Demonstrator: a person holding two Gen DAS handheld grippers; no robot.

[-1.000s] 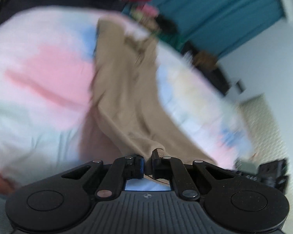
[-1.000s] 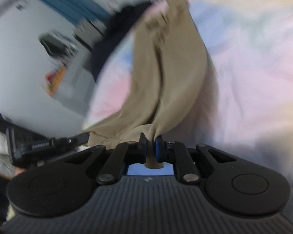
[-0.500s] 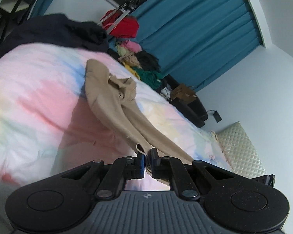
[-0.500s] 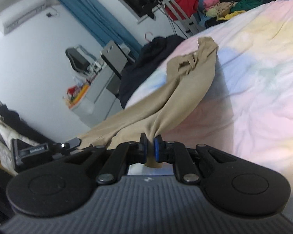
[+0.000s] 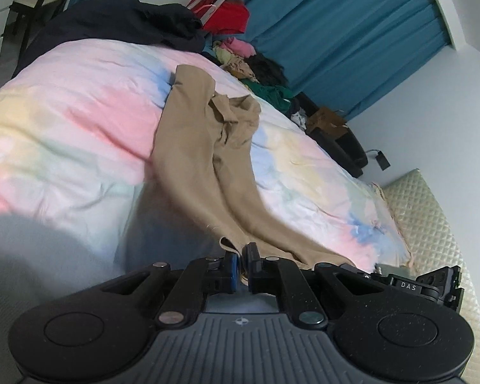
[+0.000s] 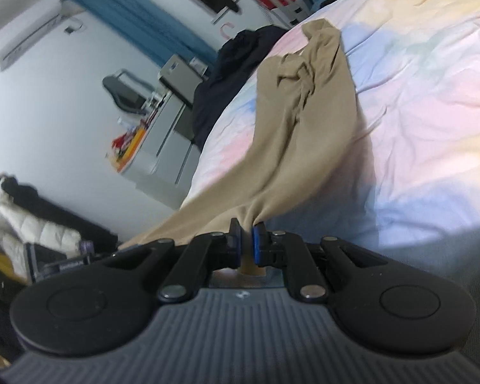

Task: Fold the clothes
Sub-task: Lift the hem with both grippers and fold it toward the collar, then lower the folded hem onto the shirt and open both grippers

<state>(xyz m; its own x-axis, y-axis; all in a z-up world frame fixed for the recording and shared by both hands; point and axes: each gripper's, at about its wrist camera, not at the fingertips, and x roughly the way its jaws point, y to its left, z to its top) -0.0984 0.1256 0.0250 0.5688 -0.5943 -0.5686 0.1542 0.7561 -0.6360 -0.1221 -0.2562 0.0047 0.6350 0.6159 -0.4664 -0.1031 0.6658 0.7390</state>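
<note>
While both grippers stay clamped, tan trousers now lie straighter.

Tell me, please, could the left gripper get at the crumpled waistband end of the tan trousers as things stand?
Probably not right now: the left gripper is shut on a hem of the tan trousers. The bedspread between is otherwise unobstructed, so it could after letting go.

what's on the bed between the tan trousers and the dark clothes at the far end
Nothing: in the left wrist view only bare pastel bedcover lies between the trousers and the dark clothes.
</note>
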